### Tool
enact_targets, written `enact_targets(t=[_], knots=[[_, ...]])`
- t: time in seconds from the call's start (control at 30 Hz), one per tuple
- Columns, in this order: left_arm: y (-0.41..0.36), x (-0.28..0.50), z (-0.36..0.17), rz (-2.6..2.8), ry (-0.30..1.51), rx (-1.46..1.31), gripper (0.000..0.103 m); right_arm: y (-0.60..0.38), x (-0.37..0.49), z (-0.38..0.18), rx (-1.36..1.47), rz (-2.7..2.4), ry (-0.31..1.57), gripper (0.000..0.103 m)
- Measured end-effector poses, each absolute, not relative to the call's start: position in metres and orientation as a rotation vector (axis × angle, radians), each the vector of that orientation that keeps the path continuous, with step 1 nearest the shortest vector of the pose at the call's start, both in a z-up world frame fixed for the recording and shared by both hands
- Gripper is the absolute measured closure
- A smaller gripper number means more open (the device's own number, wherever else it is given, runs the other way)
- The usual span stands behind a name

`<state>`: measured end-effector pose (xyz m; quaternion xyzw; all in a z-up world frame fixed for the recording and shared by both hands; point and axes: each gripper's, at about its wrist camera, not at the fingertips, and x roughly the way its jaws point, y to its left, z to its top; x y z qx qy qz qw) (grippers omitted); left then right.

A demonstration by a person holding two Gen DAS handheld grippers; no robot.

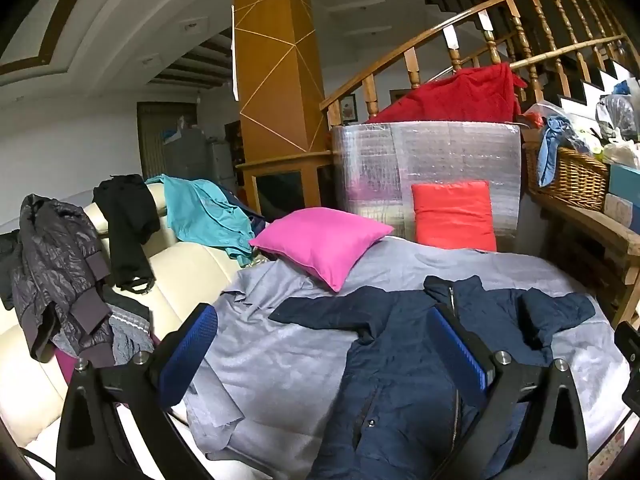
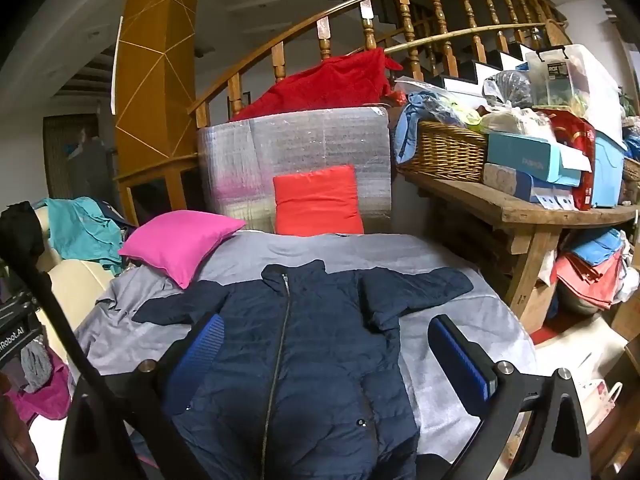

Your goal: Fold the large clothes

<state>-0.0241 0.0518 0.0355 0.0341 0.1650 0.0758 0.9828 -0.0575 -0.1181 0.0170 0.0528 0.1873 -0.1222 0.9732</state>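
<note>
Two grippers, left (image 1: 322, 354) and right (image 2: 326, 356), fingers wide apart, gripping nothing, above the navy quilted zip-up jacket (image 2: 320, 344). Spread front-up on the grey bedsheet (image 2: 440, 300), sleeves out, probably ready for folding. Nearby, a pink cushion (image 2: 180, 240).

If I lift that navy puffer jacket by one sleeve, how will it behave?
The navy puffer jacket is quilted and lies limp on the grey sheet, so it will probably drape and trail rather than hold its shape. Its padding suggests it is bulky yet light. The smooth-looking shell may slip.
</note>
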Motion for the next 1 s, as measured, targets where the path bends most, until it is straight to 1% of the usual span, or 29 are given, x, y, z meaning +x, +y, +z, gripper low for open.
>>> enact_targets(t=[0.43, 1.0], knots=[[0.06, -0.022, 0.033, 0.159, 0.338, 0.062, 0.0, -0.111, -0.054, 0.02, 0.102, -0.235, 0.389, 0.0], [0.06, -0.02, 0.027, 0.156, 0.35, 0.061, 0.0, -0.113, -0.052, 0.01, 0.099, -0.232, 0.404, 0.0]])
